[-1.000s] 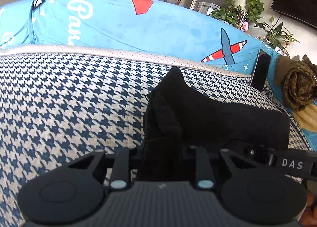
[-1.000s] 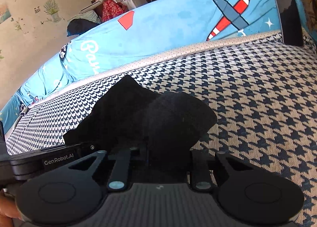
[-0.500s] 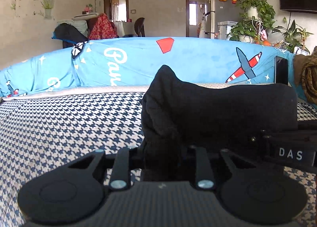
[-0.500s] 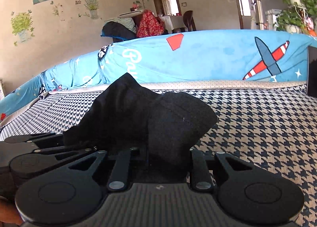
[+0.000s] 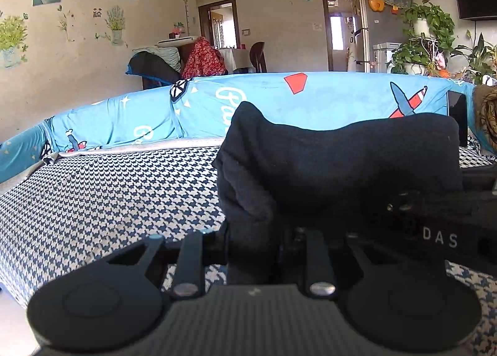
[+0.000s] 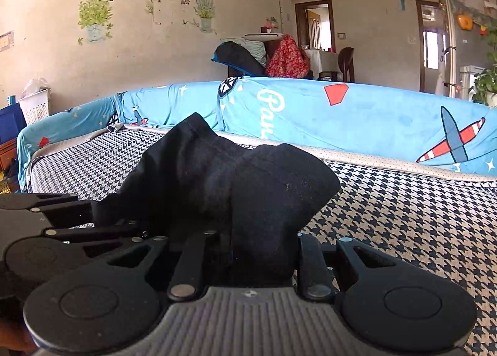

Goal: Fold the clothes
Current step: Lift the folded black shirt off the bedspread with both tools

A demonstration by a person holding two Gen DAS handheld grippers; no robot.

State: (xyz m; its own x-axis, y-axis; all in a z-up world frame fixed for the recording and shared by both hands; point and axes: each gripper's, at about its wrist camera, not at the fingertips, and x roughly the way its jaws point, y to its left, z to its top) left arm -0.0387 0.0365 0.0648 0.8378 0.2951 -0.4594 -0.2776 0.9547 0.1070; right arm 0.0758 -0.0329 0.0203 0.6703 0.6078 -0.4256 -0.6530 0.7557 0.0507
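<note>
Black garment [image 5: 341,163] is hanging bunched between both grippers, lifted over the near part of the houndstooth sofa seat [image 5: 108,194], in front of the blue patterned cover [image 5: 326,101] on the backrest. Left gripper [image 5: 257,250] is pinching one bunched edge with its jaws nearly closed; right gripper [image 6: 257,250] is clamping another the same way. Judging by the drape, the cloth is handling soft, light and limp, so corners or hems look like the best holds. Fingertips are lying buried in fabric, and the garment's type and lower part are staying hidden.
</note>
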